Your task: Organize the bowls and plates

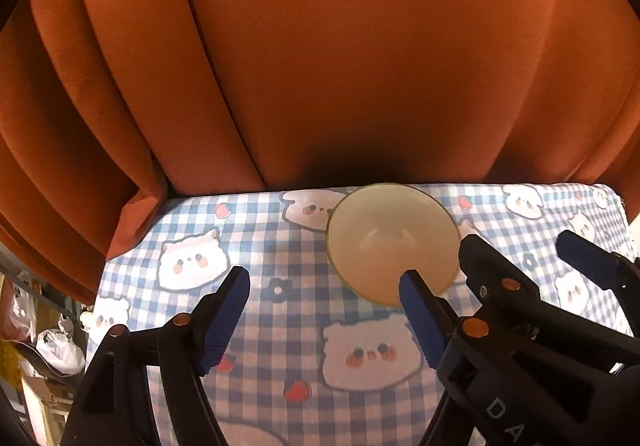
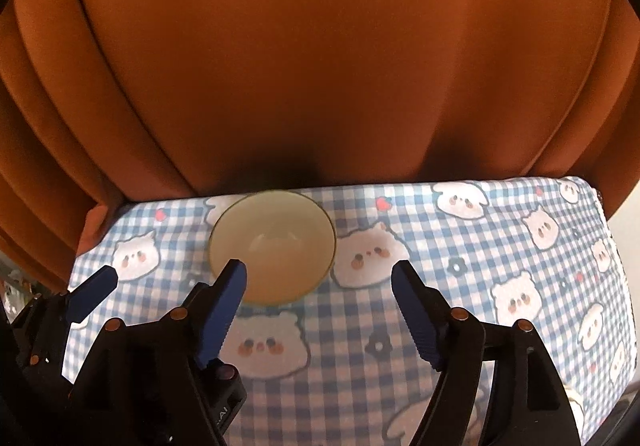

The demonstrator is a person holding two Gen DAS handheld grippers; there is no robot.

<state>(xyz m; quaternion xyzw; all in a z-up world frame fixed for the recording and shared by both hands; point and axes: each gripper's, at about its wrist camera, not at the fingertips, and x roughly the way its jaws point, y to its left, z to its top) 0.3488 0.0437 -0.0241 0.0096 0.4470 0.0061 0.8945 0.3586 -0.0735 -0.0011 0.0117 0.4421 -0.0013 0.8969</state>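
Observation:
A cream bowl [image 1: 392, 242] stands upright and empty on the checked cloth near its far edge; it also shows in the right wrist view [image 2: 274, 246]. My left gripper [image 1: 324, 296] is open and empty, above the cloth just short of the bowl, its right finger overlapping the bowl's near rim. My right gripper [image 2: 320, 286] is open and empty, its left finger overlapping the bowl's near rim. The bowl lies ahead, between the two grippers. The right gripper [image 1: 516, 258] shows in the left wrist view, and the left gripper's finger [image 2: 90, 292] in the right wrist view. No plates are in view.
The blue and white checked cloth with cartoon animal faces [image 1: 280, 326] covers the table [image 2: 480, 246]. An orange curtain [image 1: 320, 46] hangs right behind the far edge. White bags and clutter [image 1: 56, 346] lie beyond the left edge.

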